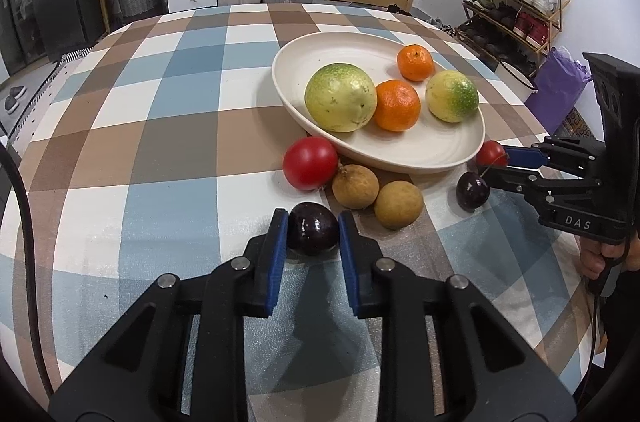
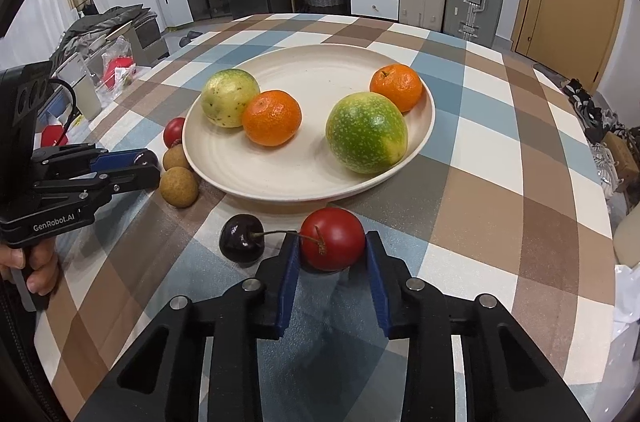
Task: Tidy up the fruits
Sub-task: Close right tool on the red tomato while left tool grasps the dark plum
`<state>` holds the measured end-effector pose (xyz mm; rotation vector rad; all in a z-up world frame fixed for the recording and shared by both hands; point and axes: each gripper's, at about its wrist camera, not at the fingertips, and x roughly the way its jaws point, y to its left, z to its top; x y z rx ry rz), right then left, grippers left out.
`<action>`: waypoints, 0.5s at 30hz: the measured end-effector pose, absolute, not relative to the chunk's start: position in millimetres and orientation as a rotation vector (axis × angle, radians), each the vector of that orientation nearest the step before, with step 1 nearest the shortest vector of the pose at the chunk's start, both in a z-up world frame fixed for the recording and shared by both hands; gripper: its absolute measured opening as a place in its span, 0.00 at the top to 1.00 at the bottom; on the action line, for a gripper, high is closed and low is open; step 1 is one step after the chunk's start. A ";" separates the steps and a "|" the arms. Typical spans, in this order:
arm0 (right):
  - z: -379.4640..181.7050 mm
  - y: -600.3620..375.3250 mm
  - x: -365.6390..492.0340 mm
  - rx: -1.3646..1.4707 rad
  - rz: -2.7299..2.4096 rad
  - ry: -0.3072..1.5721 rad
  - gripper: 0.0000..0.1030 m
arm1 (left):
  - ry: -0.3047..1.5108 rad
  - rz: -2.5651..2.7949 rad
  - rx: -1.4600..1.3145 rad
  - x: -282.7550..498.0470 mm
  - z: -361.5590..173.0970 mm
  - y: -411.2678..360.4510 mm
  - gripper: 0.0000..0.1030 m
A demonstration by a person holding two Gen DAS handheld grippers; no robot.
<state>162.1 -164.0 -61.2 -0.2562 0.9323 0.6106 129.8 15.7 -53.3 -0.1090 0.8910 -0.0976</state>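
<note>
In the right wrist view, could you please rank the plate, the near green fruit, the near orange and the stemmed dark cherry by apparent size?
1. plate
2. near green fruit
3. near orange
4. stemmed dark cherry, though it lies closer to the camera, which flatters it.

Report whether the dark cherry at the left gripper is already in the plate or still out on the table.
Out. The dark cherry sits on the checked tablecloth between the left gripper fingers, short of the plate, which holds only four larger fruits.
</note>
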 end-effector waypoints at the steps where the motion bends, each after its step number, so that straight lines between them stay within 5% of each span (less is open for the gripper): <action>1: -60.9 -165.2 161.4 -0.257 0.607 0.933 0.68 | 0.889 -0.098 -0.110 129.7 -53.2 16.0 0.78; 15: -54.3 -194.8 153.6 -0.231 0.546 0.928 0.68 | 0.837 -0.108 -0.123 122.0 -38.0 16.2 0.78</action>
